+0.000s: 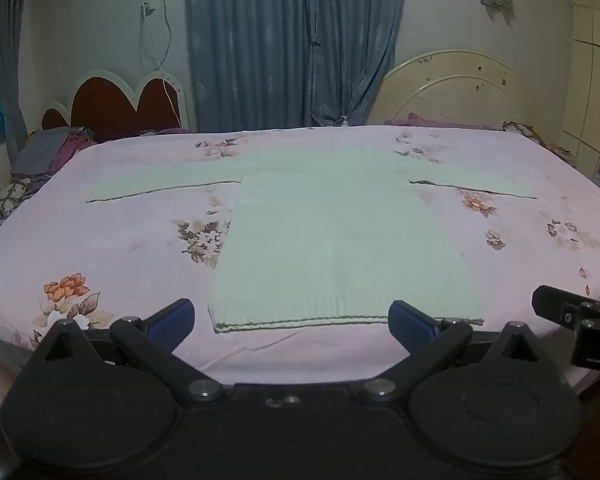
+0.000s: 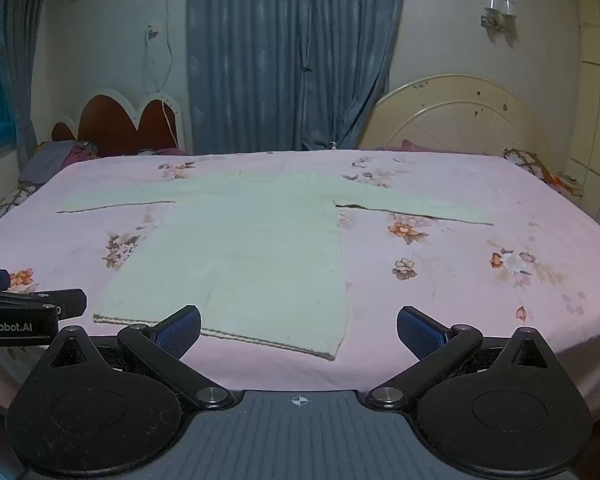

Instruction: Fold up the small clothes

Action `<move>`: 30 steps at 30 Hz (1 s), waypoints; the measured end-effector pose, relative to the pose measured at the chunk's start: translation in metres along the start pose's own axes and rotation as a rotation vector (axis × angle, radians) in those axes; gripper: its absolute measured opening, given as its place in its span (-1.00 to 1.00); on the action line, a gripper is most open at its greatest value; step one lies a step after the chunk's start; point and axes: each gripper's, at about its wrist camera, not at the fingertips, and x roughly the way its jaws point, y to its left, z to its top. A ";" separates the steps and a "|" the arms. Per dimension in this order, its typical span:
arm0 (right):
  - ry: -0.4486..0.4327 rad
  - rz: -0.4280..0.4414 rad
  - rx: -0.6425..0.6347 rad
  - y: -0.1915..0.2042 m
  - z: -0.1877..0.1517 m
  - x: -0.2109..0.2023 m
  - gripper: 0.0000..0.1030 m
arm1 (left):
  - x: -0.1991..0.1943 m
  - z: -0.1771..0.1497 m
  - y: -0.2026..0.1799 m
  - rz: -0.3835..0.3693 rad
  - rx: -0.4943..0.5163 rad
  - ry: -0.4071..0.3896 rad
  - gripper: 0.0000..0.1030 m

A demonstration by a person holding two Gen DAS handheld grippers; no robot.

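Sweater [image 1: 340,232], pale green knit, lies flat on the pink floral sheet [image 1: 120,248], hem toward the cameras, both sleeves spread out to 9 and 3 o'clock. Left gripper [image 1: 292,318]: jaws wide apart, nothing between them, blue pads just short of the hem; hem sits at 12 o'clock from it, spanning the gap. Right gripper [image 2: 299,330]: jaws wide apart, empty; hem's right corner lies between the 2 pads in view, contact not discernible. Sweater body at 11 o'clock from the right gripper. Curtain [image 1: 292,44] hangs behind the bed, 2 headboards either side.
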 end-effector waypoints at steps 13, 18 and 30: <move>0.008 0.005 0.001 -0.006 0.000 0.002 1.00 | -0.002 0.004 -0.005 -0.001 -0.003 0.000 0.99; 0.010 -0.001 0.003 -0.002 -0.002 0.004 1.00 | 0.000 0.001 -0.001 -0.006 -0.003 -0.001 0.99; 0.008 -0.007 0.007 -0.001 -0.001 0.003 1.00 | -0.001 0.002 0.002 -0.014 -0.001 0.002 0.99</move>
